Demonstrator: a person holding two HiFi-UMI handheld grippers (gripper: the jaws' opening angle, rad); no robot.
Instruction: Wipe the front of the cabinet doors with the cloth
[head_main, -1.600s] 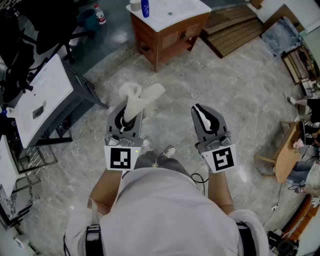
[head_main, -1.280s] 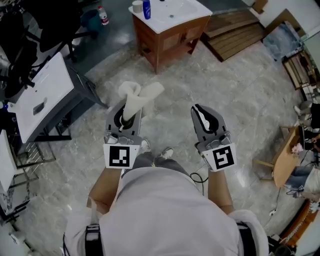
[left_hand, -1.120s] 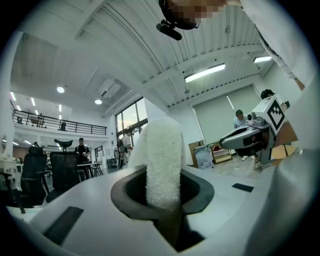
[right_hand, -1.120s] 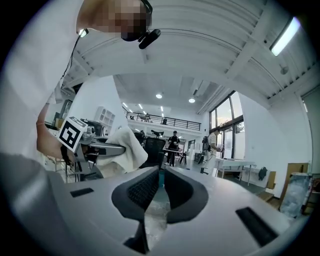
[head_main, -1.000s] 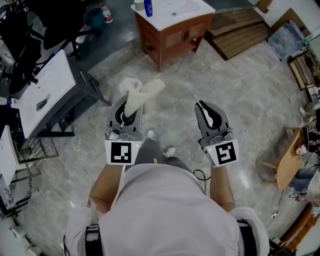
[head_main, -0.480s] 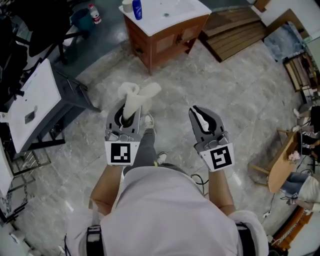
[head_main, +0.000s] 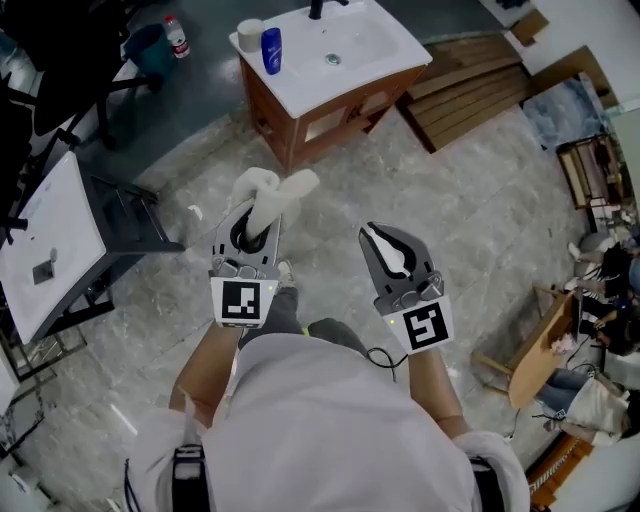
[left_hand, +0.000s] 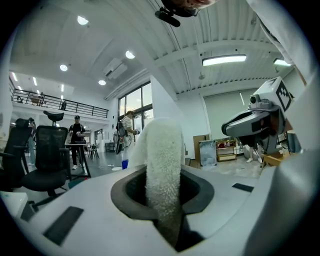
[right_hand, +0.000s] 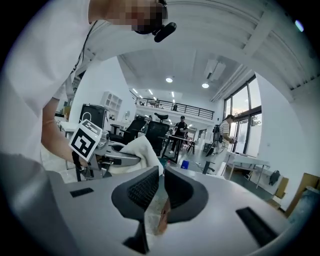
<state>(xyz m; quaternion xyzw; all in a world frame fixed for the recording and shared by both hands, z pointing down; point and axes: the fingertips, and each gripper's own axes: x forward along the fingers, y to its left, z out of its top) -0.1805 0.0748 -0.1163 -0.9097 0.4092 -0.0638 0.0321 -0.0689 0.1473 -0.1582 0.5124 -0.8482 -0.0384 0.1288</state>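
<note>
Ahead: pale marble floor (head_main: 370, 160) is left bare up to brown wooden cabinet (head_main: 340, 105).
Left: passage is narrowed by dark metal frame (head_main: 135, 215).

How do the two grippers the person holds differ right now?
The left gripper is clamped on a white cloth that sticks out of it; the right gripper has its jaws nearly together on nothing. The left points straight ahead, the right leans slightly inward. Both carry a black-and-white marker cube.
</note>
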